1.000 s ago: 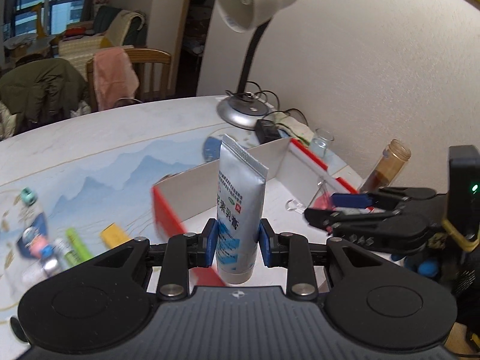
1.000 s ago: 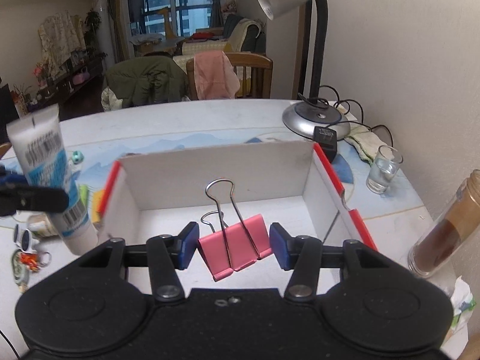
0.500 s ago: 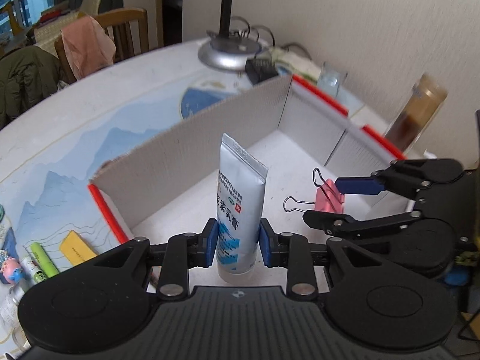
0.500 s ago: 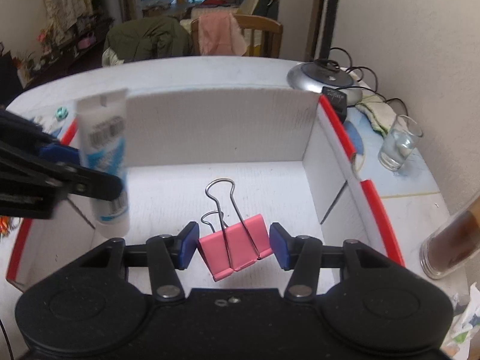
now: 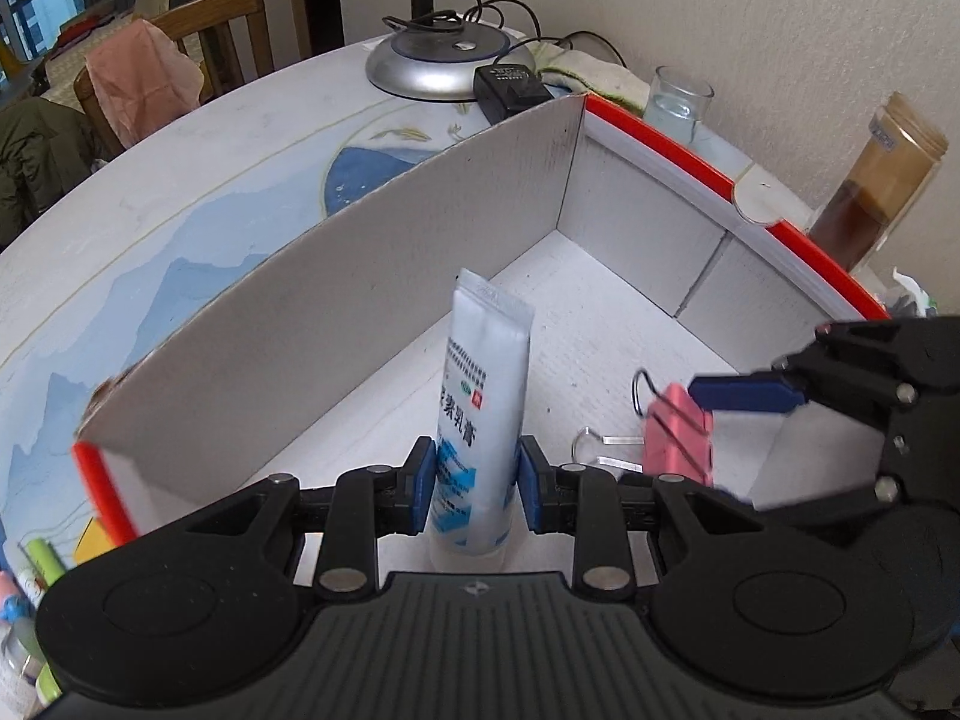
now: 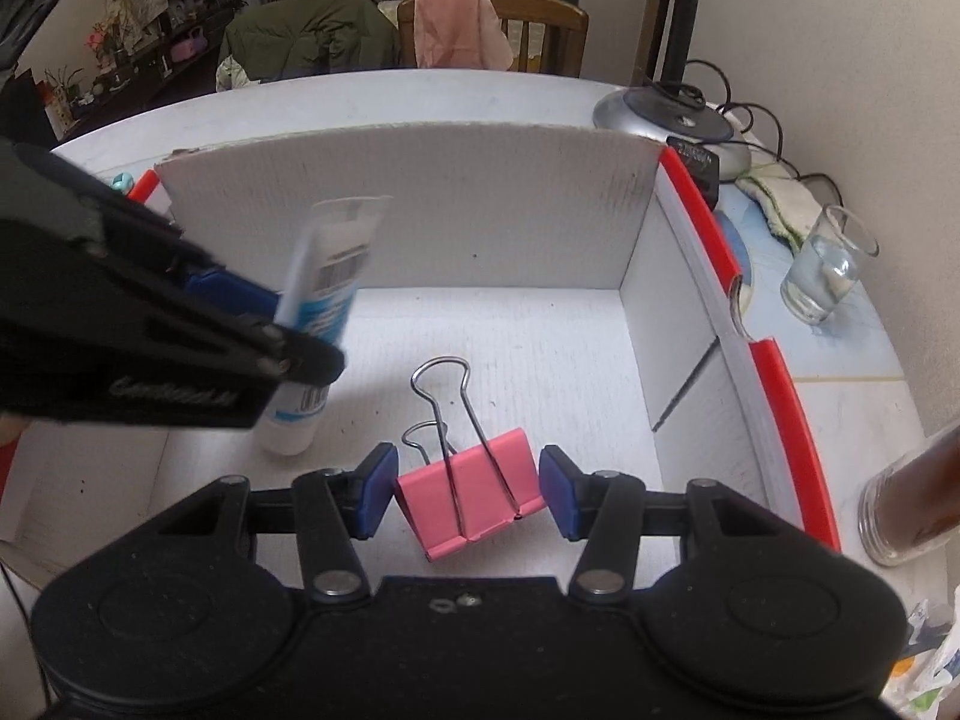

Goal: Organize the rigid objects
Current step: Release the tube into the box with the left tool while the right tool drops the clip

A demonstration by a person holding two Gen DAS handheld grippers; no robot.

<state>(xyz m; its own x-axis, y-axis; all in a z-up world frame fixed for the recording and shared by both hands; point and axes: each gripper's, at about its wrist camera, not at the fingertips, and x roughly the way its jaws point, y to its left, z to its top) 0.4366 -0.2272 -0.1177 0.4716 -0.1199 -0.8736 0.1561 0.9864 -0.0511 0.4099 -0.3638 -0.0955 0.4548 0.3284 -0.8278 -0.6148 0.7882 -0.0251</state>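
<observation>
My left gripper (image 5: 471,489) is shut on a white and blue tube (image 5: 480,420), cap down, held upright inside the white cardboard box (image 5: 372,276) with red edges. The tube also shows in the right wrist view (image 6: 321,312). My right gripper (image 6: 468,495) is around a pink binder clip (image 6: 474,495); small gaps show between the blue pads and the clip, which appears to lie low over the box floor (image 6: 540,360). In the left wrist view the clip (image 5: 678,435) sits under the right gripper's fingers (image 5: 744,390).
A lamp base (image 5: 441,60) and black adapter (image 5: 510,90) stand behind the box. A glass of water (image 6: 825,267) and a brown jar (image 5: 876,180) stand to its right. Several small items (image 5: 36,564) lie left of the box. Chairs stand beyond the table.
Both grippers have moved down and forward into the box. The right gripper's pads have spread slightly off the pink clip. The tube stays clamped in the left gripper.
</observation>
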